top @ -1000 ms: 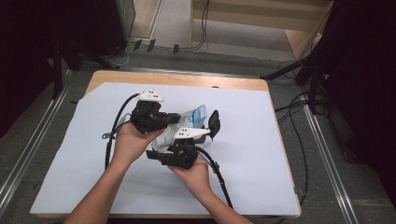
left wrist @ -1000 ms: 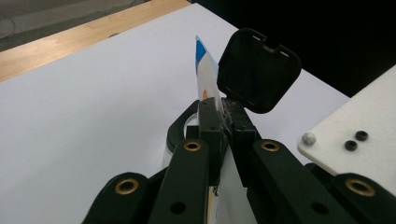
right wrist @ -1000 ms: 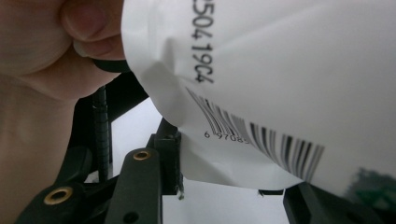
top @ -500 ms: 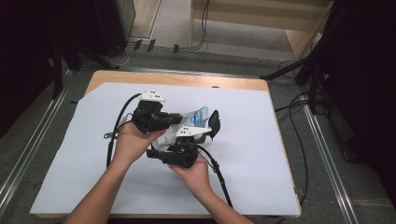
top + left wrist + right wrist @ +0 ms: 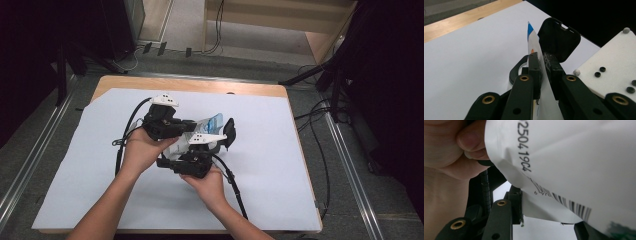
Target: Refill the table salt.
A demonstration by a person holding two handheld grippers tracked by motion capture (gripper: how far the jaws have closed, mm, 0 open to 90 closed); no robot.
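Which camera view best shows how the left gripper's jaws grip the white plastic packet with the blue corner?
The left gripper view: the left gripper pinches the white plastic packet with the blue corner edge-on between its pads. The high view shows the packet partly covered between both grippers. The right gripper view shows its barcoded face close up.

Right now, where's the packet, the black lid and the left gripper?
packet [image 5: 534,42], left gripper view, its thin white edge.
black lid [image 5: 559,37], left gripper view, its inner face.
left gripper [image 5: 544,65], left gripper view, between its fingertips.
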